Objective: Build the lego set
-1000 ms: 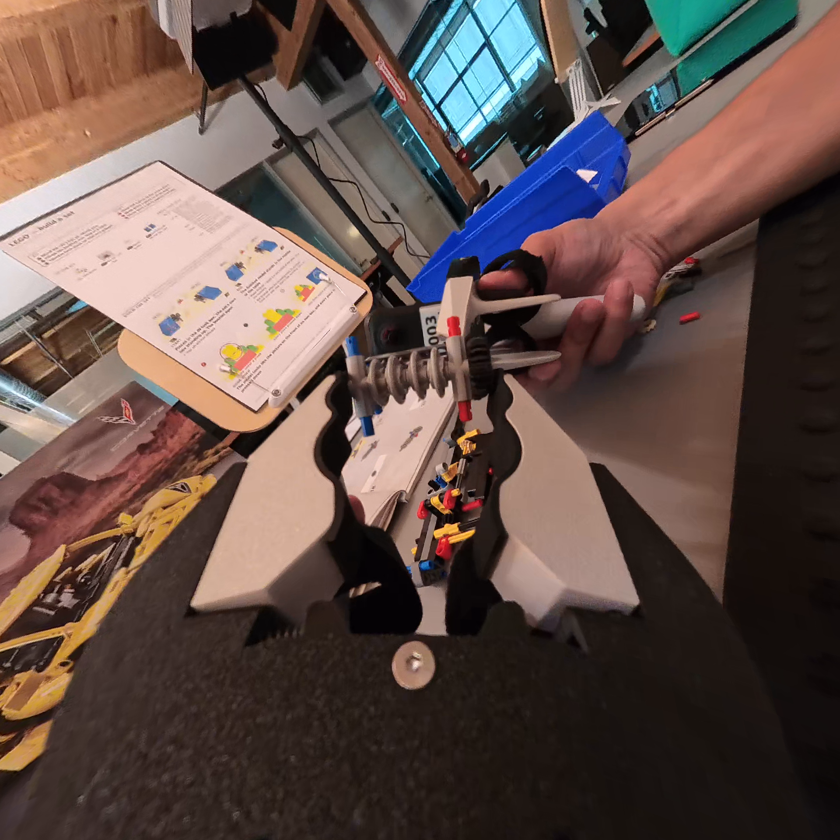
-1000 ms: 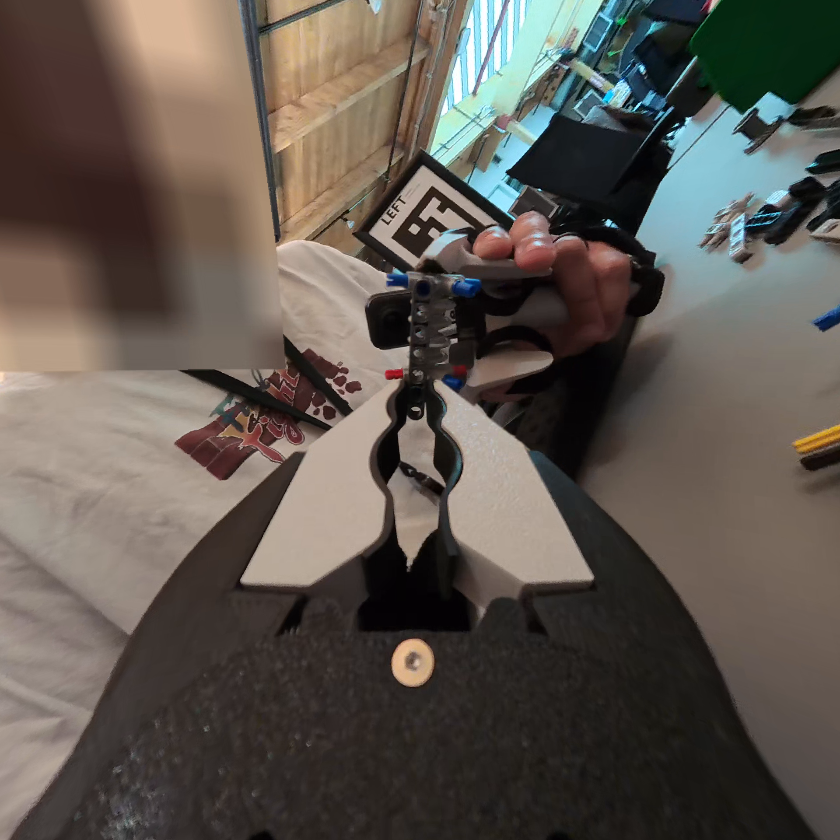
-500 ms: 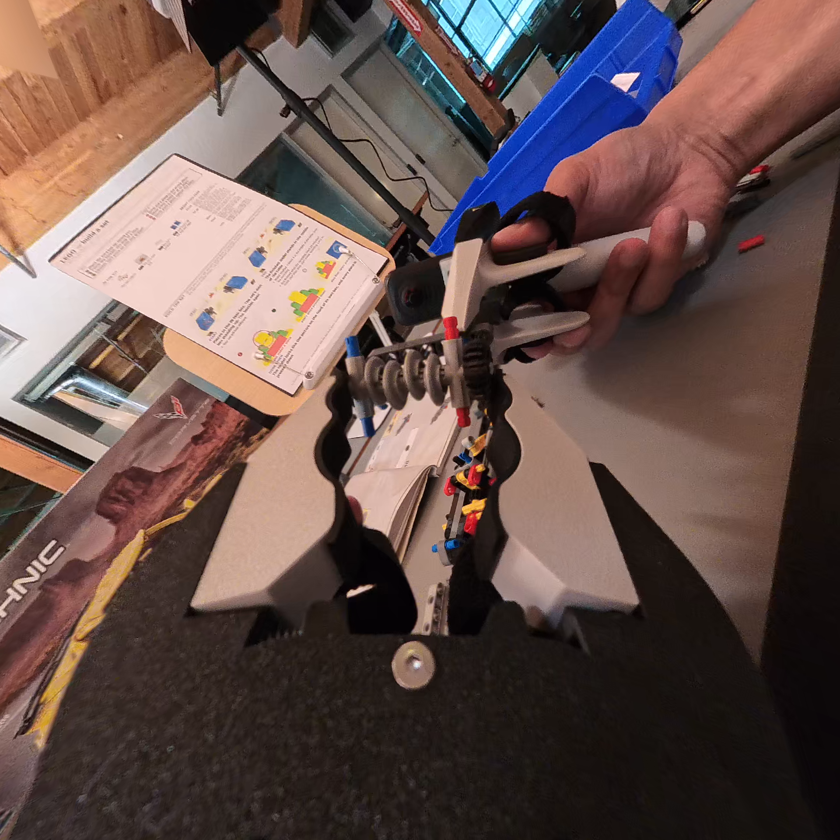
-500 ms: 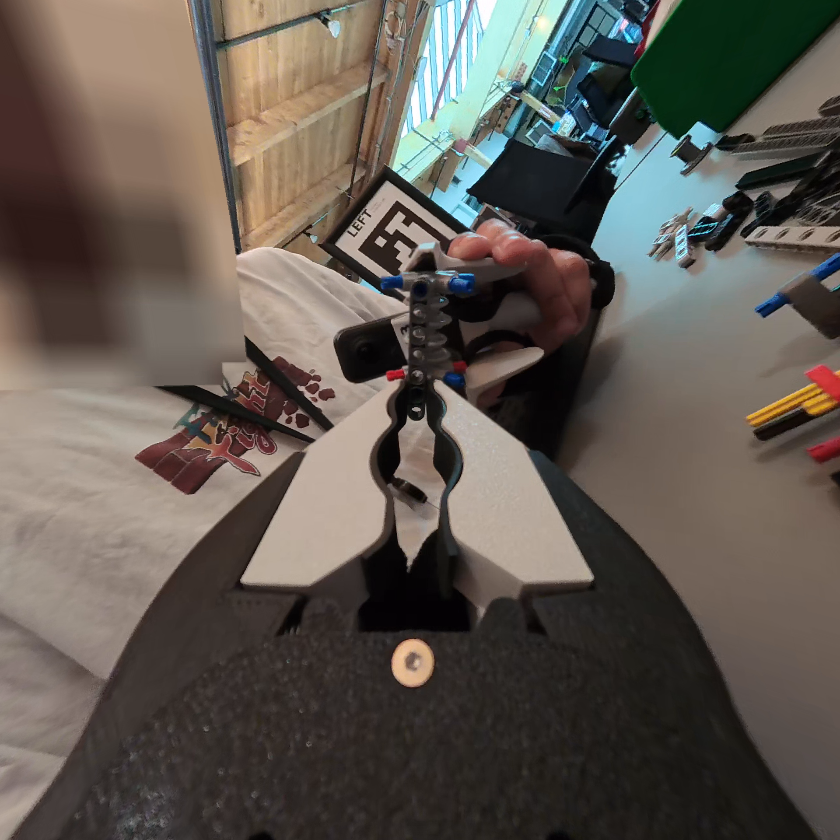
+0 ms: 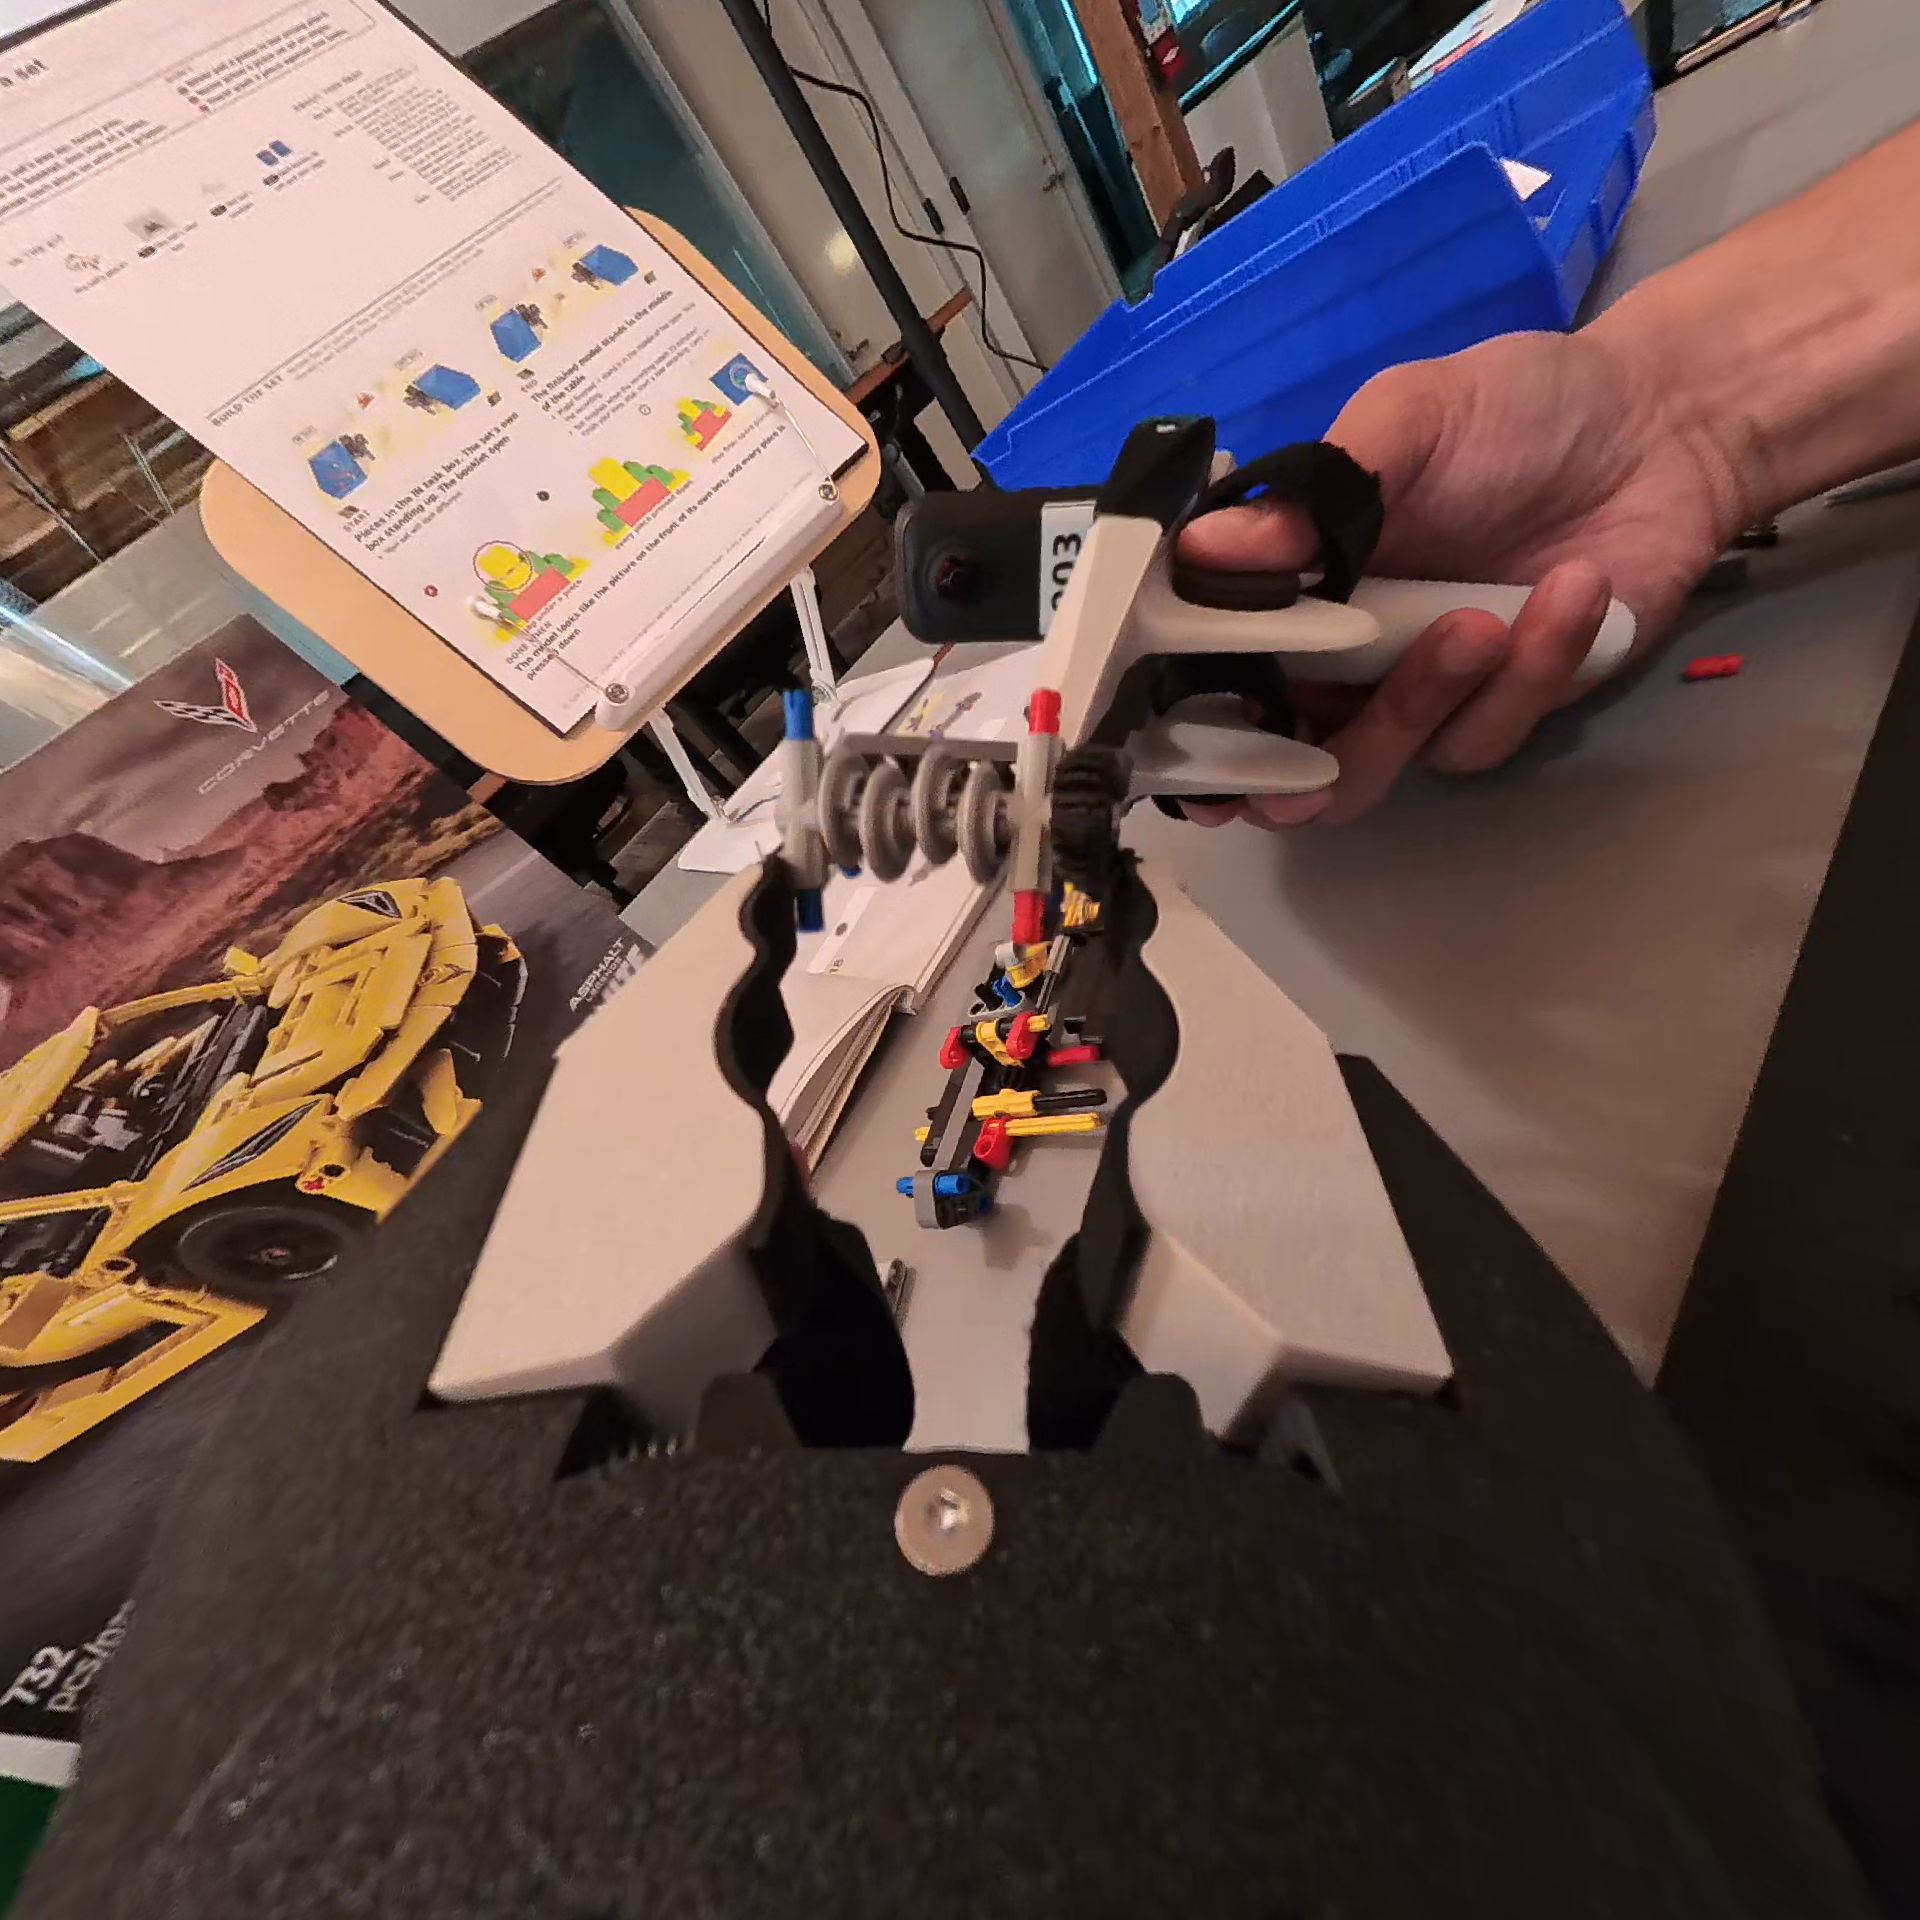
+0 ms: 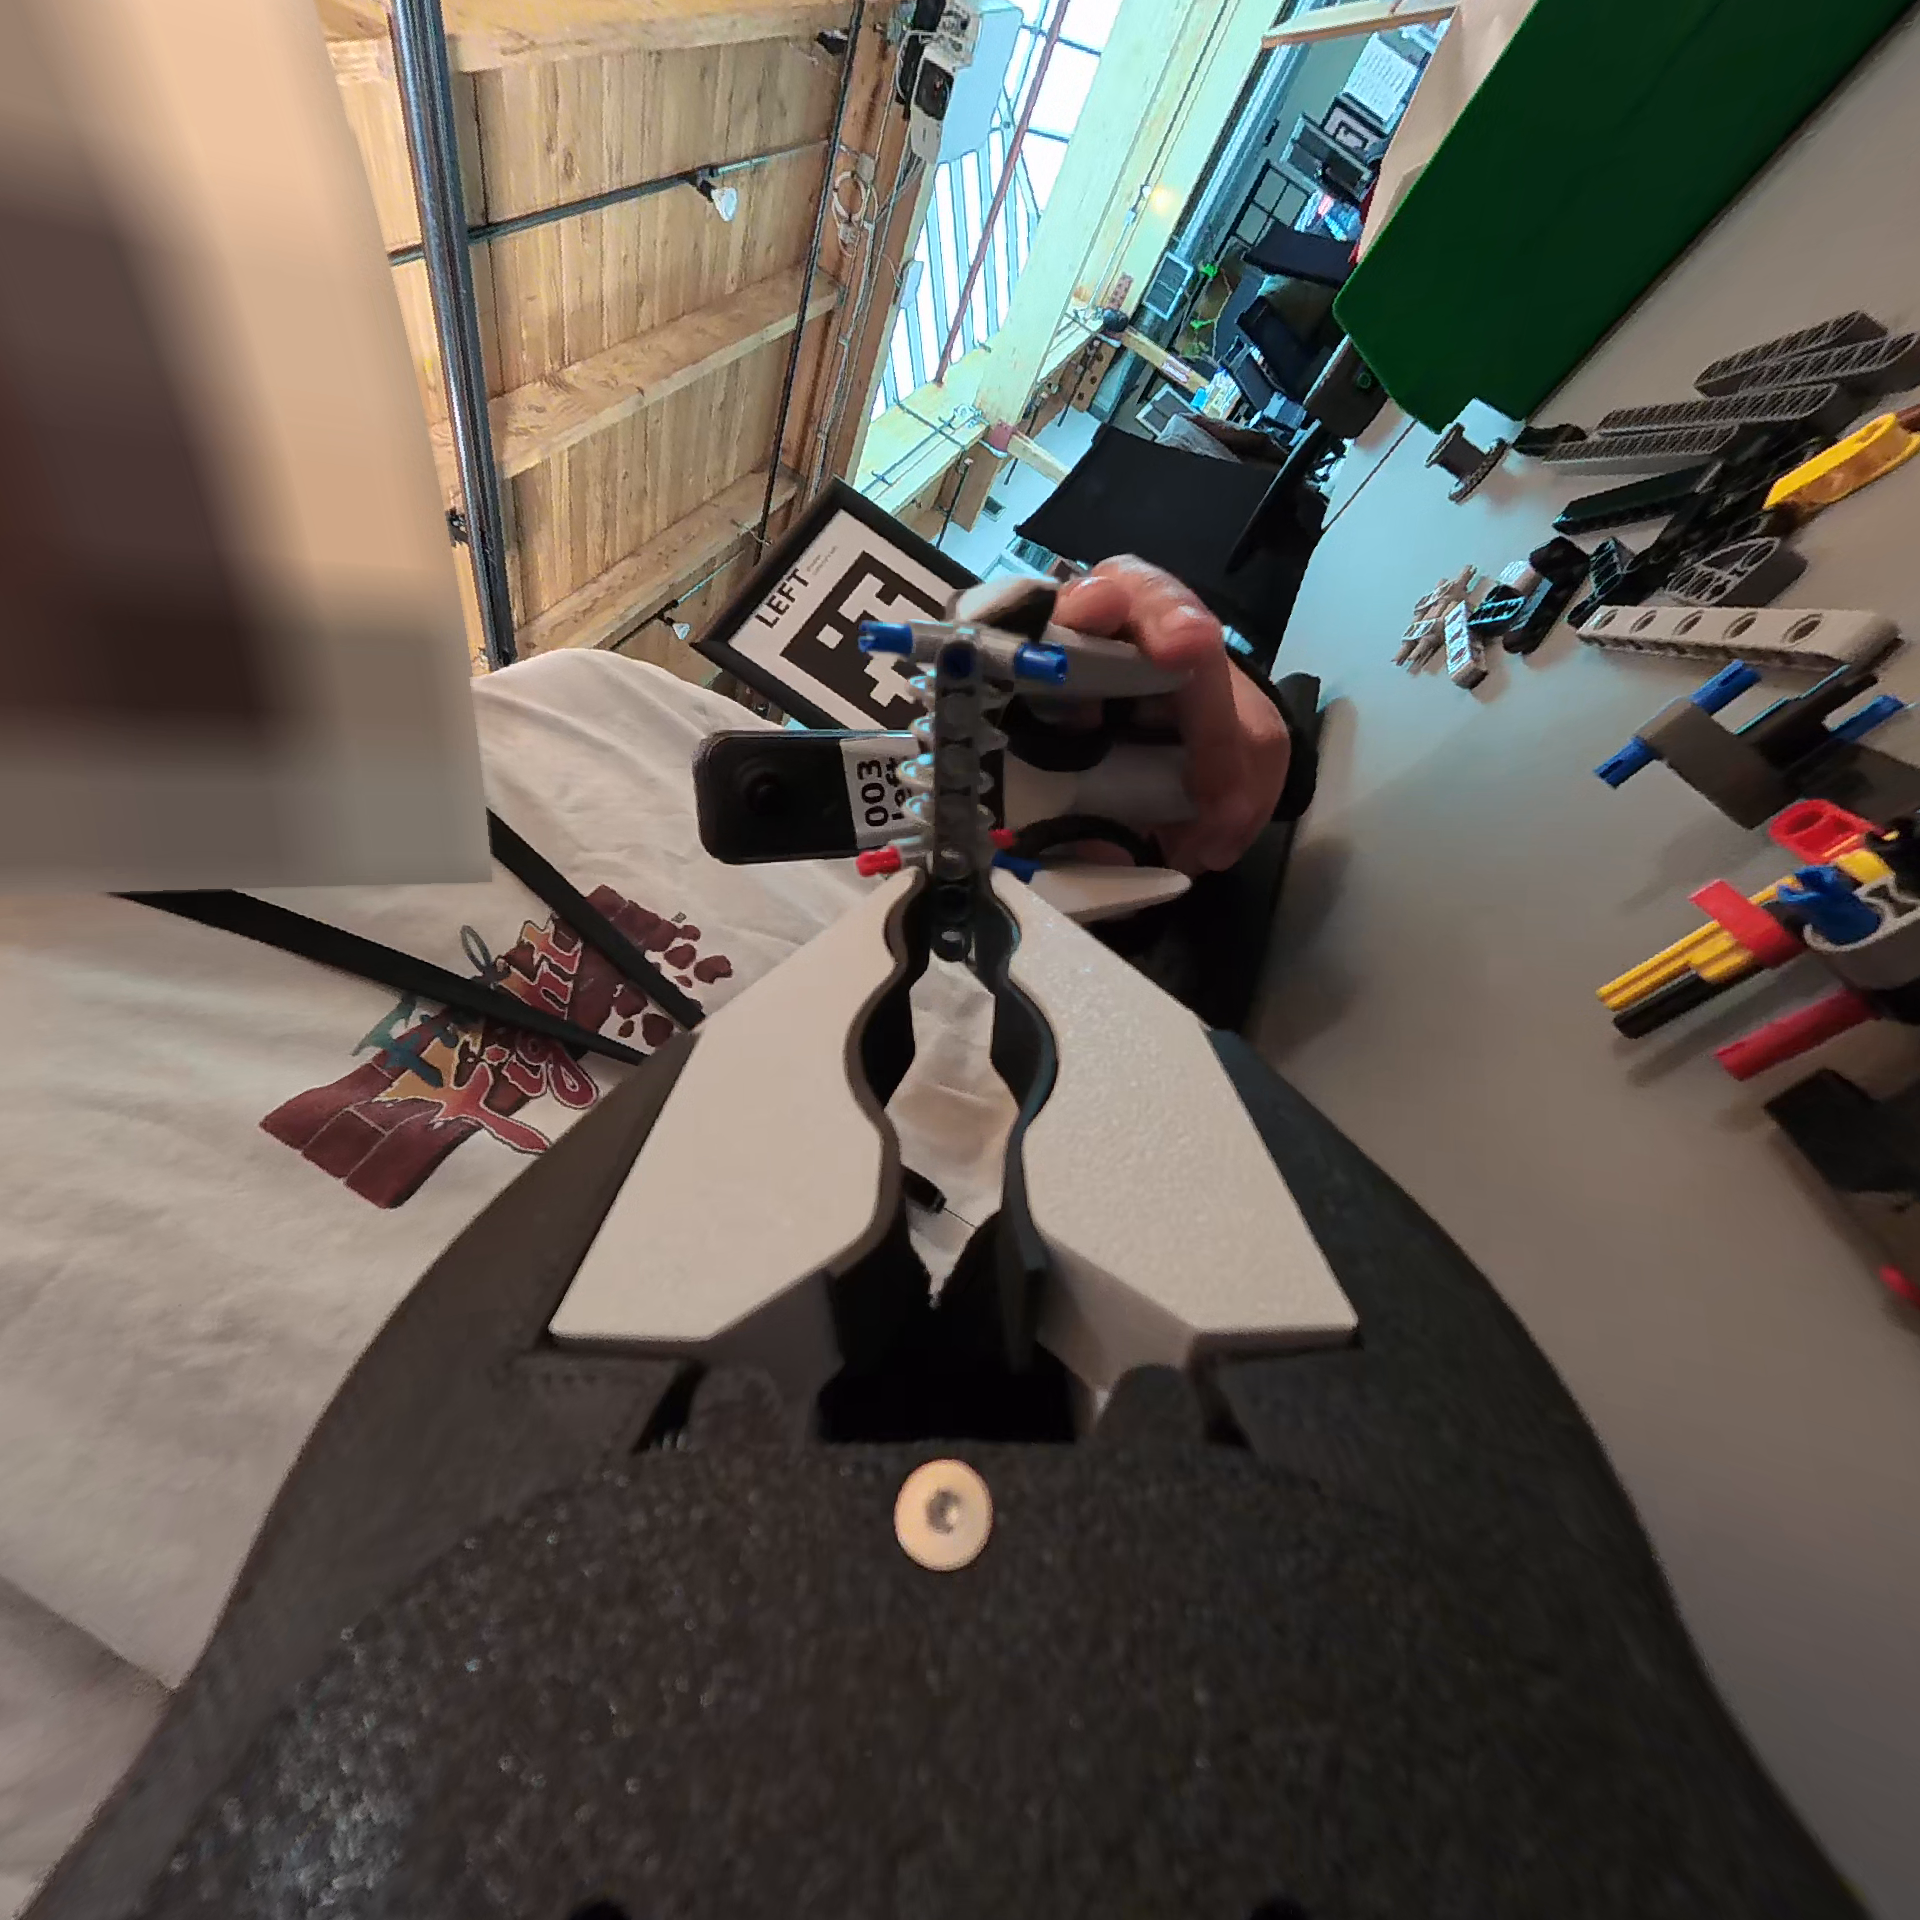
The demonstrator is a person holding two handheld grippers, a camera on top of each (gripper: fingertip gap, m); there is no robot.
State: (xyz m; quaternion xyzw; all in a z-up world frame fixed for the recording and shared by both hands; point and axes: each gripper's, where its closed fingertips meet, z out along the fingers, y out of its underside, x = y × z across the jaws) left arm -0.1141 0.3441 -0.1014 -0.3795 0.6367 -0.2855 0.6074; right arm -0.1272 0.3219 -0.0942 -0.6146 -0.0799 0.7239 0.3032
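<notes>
- Left gripper (image 5: 951, 883): jaws set wide, straddling the assembly (image 5: 914, 810) at frame centre; gripping or merely bracketing, cannot tell.
- Right gripper (image 6: 951, 909): clenched on the assembly's black lower end.
- Best held steady on the right, with the left eased in squarely along the spring; skew could pop it apart.
- Only in left view: box (image 5: 208, 987) at left, loose parts (image 5: 997, 1091) between the fingers.
- Only in right view: beams (image 6: 1714, 520), upper right.

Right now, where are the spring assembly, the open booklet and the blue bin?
spring assembly (image 5: 914, 808), left wrist view, on its grey coils.
open booklet (image 5: 883, 966), left wrist view, on its near page.
blue bin (image 5: 1351, 281), left wrist view, on its front wall.
</notes>
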